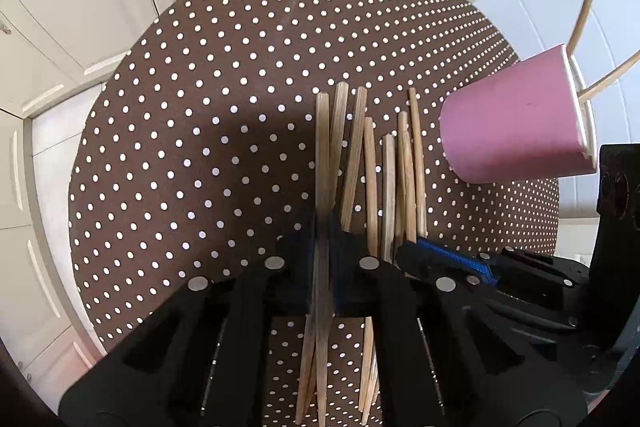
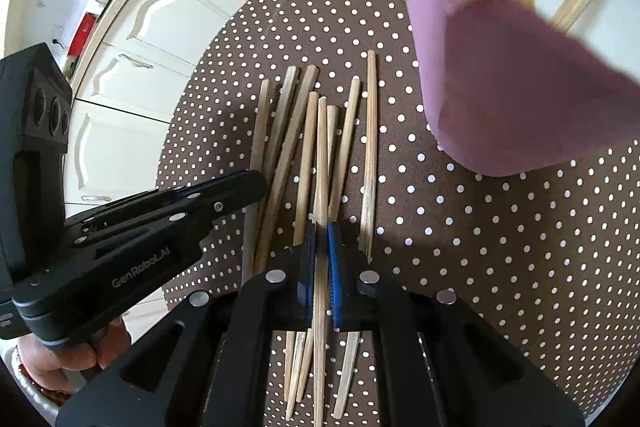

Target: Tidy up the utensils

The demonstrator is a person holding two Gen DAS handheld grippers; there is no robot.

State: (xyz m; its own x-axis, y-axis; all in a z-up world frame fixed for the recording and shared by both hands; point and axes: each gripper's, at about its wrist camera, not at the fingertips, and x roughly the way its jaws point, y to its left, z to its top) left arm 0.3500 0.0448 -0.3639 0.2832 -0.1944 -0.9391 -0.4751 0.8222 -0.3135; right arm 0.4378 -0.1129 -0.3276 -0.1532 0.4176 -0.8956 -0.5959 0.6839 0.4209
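Both grippers tip steeply down over the polka-dot tablecloth (image 1: pixel 180 147): left gripper (image 1: pixel 322 227) pinches one chopstick (image 1: pixel 322 147), right gripper (image 2: pixel 321 239) pinches another chopstick (image 2: pixel 322 155) from the loose pile (image 2: pixel 288 147). Beyond, the pink cup (image 1: pixel 512 127) stands holding more sticks.

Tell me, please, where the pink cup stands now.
The pink cup stands on the dotted cloth, at the right in both wrist views, just right of the chopsticks lying on the cloth.
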